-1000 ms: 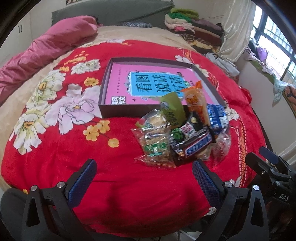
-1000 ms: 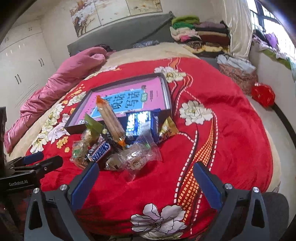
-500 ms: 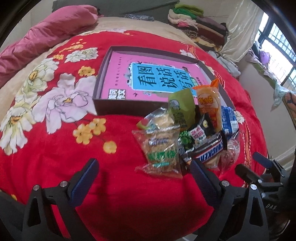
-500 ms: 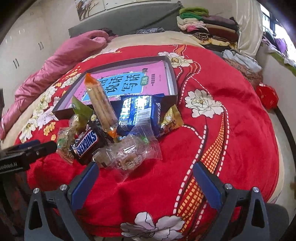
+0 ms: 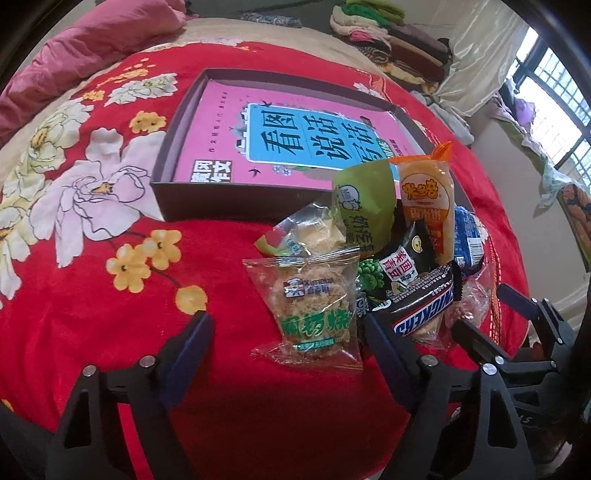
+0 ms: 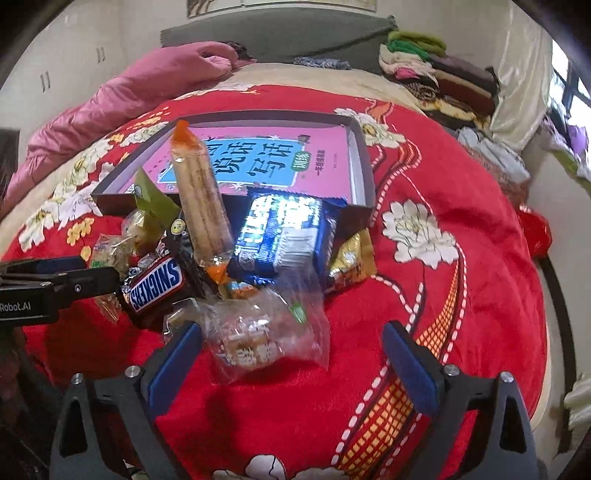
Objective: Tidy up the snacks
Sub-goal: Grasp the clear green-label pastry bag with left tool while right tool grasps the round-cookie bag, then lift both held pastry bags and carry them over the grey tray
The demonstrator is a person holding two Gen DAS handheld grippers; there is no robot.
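Bedroom with a bed (image 6: 461, 295) under a red flowered blanket (image 5: 92, 295). Pink quilt (image 6: 110, 96) and folded clothes (image 6: 443, 77) against a grey headboard (image 6: 277, 33). Daylit window (image 5: 561, 92) beside pale walls.

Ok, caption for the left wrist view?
Left tongs closing over a clear snack packet beside the box.

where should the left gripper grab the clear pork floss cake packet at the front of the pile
Grip the clear pork floss cake packet across its puffy middle, coming from above on the near side. It lies flat on the red blanket, free in front. The left gripper hangs over it, jaws closing, not yet pressing.
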